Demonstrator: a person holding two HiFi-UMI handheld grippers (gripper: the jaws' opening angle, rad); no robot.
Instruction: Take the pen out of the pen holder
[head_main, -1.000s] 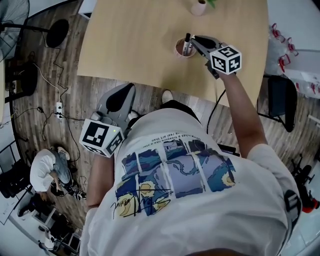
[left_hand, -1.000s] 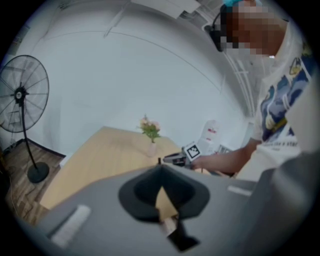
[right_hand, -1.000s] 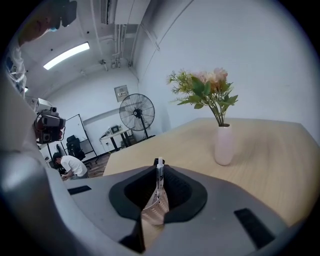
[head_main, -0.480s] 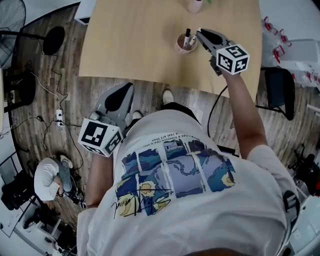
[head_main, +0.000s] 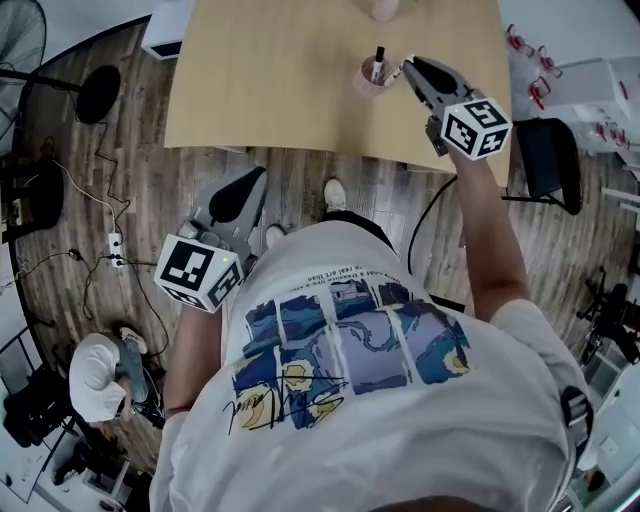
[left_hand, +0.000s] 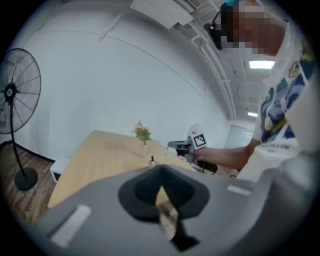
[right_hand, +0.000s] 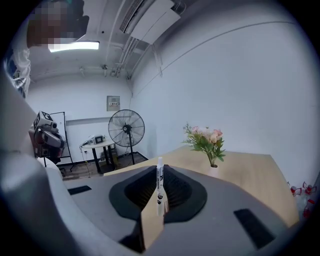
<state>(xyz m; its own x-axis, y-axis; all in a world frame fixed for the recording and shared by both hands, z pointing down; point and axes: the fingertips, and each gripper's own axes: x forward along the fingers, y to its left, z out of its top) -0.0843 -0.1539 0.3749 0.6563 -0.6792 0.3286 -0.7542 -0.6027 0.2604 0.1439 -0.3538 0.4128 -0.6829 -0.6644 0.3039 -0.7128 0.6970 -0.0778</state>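
- Over the far end of the table, my right gripper has its jaws nearly together on the pen, a slim white one pinched upright between the pads with its top standing above the tips.
- The grip sits on a narrow stretch of the barrel near the jaw tips. I judge that a quick swing or a roll of the wrist could make the pen pivot or slide out and drop onto the table.
- The pen holder stands just left of that gripper, with a dark marker leaning inside it. From the head view I cannot tell how much gap separates the pen's lower end from the rim, so a sideways move made too low might clip the cup and tip it over.
- A flower vase stands beyond on the far side, and a long forward carry could brush it.
- My left gripper hangs near the table's near edge with its jaws closed on nothing, well apart from the work. The only risk I see there is drift into the table edge.
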